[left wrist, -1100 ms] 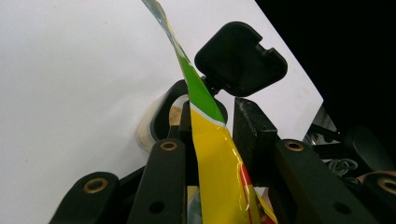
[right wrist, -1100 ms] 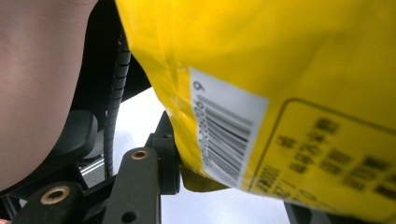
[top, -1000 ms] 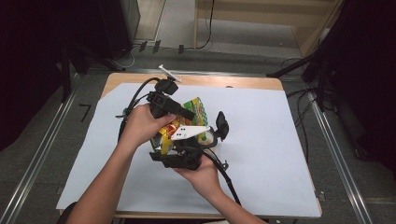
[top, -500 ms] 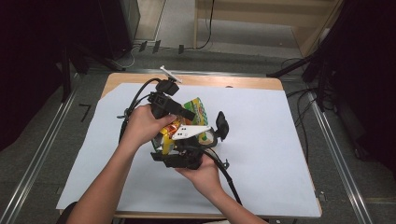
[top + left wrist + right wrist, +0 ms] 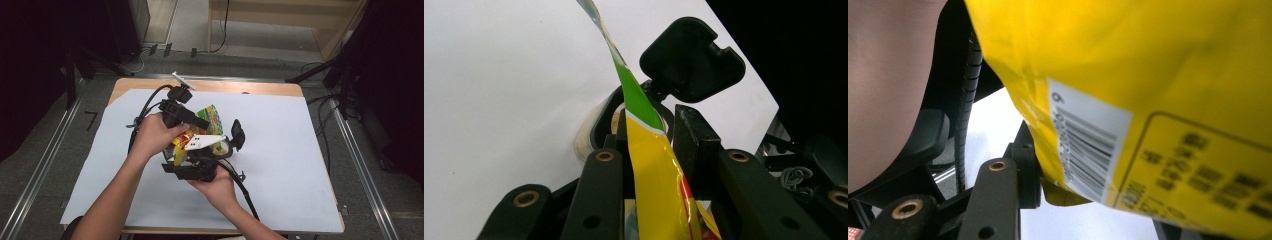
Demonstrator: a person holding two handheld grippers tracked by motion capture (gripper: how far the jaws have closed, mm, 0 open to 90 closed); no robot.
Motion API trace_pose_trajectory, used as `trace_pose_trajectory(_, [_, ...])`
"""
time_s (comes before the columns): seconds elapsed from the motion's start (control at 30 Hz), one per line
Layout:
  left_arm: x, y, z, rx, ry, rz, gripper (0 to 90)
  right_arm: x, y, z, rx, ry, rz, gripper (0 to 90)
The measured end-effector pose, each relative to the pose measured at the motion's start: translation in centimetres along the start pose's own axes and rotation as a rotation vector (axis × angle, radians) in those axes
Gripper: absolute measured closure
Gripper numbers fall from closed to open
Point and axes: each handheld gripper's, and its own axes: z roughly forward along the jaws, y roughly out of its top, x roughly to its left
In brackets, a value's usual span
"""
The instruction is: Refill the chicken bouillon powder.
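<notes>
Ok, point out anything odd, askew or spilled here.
Nothing spilled. The yellow-green snack bag is off the table, tilted, clamped between the left gripper and right gripper. The container below it has its black lid flipped open.

Across the earlier pictures and now, no change shows in the high view. The left gripper (image 5: 199, 121) sits at the same spot just left of the frame's centre, and the right gripper (image 5: 200, 152) sits at the same spot just below it. The yellow and green packet (image 5: 212, 116) between them has neither tilted nor slid. The small jar (image 5: 223, 148) with its open black lid (image 5: 238, 134) lies at the same place, right of centre on the white sheet (image 5: 300, 165). Both forearms come in from the bottom edge along the same lines, and neither pair of jaws has widened or narrowed on the packet.
</notes>
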Motion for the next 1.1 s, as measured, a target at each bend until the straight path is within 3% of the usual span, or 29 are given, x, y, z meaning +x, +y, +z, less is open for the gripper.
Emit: trace_pose_trajectory(1.1, [-0.70,-0.23,-0.55,0.005,0.011,0.015,73.9,0.73,0.16,-0.14,-0.016,0.023,0.034,60.9])
